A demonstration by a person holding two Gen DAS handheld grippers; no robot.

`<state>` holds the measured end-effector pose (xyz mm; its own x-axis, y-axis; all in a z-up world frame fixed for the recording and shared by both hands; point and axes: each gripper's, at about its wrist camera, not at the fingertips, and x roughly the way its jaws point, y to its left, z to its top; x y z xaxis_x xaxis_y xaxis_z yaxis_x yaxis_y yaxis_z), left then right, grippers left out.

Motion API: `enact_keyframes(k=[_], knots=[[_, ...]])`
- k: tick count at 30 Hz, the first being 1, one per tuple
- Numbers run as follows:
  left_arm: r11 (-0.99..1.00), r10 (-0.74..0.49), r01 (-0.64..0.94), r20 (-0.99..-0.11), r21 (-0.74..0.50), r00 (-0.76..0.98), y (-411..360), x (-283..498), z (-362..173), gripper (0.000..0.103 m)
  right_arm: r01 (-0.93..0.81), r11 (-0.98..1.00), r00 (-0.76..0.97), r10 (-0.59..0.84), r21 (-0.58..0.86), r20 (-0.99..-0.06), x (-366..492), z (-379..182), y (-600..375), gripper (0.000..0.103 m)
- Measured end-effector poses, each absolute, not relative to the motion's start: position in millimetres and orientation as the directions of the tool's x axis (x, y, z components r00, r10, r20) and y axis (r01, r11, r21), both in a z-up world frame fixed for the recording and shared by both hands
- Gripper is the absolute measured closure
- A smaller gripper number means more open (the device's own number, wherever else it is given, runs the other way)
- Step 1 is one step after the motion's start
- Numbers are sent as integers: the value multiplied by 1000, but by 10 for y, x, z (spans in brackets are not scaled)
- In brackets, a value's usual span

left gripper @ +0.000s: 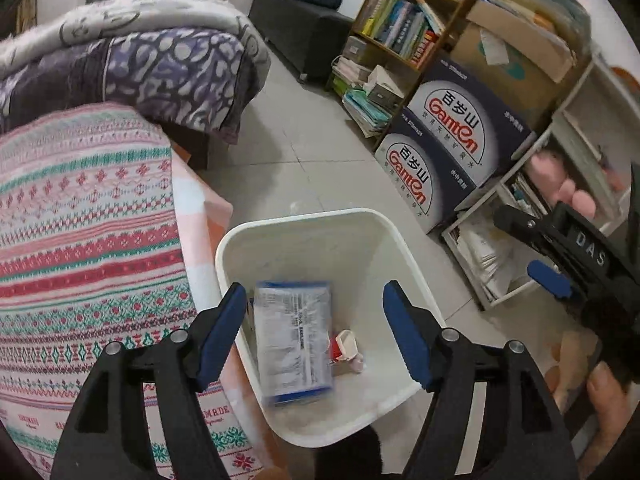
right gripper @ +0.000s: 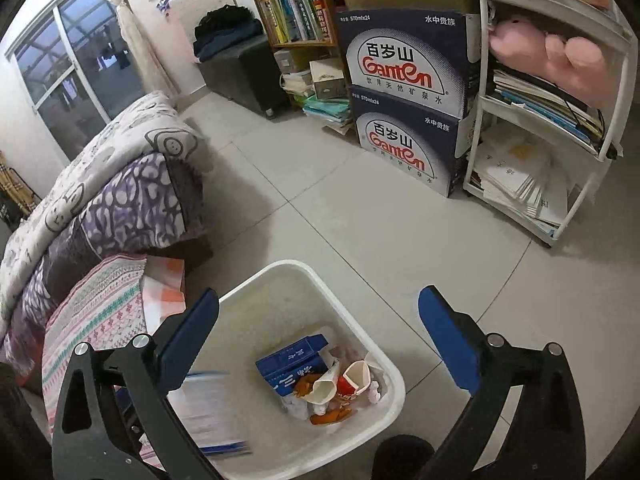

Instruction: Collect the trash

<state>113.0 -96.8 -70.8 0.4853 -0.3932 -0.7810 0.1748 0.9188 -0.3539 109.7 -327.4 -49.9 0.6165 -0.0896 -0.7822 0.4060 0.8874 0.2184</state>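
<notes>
your left gripper (left gripper: 316, 332) hangs over the white waste bin (left gripper: 240, 240), jaws spread and clamping nothing. between the blue pads a flat printed plastic packet (left gripper: 294, 344) sits blurred. it looks free of both pads and on its way into the bin, though whether it has landed you can't tell.

your right gripper (right gripper: 320, 340) is over the same bin, jaws as wide as they go, empty. in its view the packet (right gripper: 208, 412) lies against the near left wall of the bin.

bin contents, right-wrist view: blue carton (right gripper: 292, 360), crumpled paper cups (right gripper: 344, 380), orange scraps (right gripper: 332, 416), bits of tissue. all trash you can see is already inside.

handling, as a judgement: the packet is light, thin and floppy, film likely slick, so take it by an edge, not the flat face. the carton is stiffer and will crush, so grip across its narrow sides. the cups are light and dent easily.

left of the bin, a striped knit cover (left gripper: 88, 240) on the bed edge, quilts (left gripper: 152, 64) behind. no loose trash shows on the floor tiles (right gripper: 360, 208). far right: stacked ganten water boxes (right gripper: 404, 68), white shelf unit with a pink plush toy (right gripper: 552, 56), bookshelf (left gripper: 404, 20) beyond.
</notes>
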Motion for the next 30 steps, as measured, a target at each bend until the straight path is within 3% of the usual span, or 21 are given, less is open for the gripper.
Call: enact_keyframes(k=[6,12,19,25,30], knots=[[945,-319,114,-783,-307,534,-695,1049,-609,32,377,910,638,-120,172,-761,1066,-413,-3087,7],[987,-141,29,-751,-160,645,-386,835,-383,27,321,932,680,-104,167,-726,1019,-251,-2832,7],[992,53,-115,-624,-60,780,63,393,9,7,227,963,727,-68,145,-683,844,-30,-2392,7],[967,177,-251,-594,-43,785,465,61,107,7,139,980,719,-3,140,-695,576,-103,-1942,7],[947,218,-316,-632,-46,744,752,-98,64,7,64,992,724,27,106,-690,393,-159,-1551,7]])
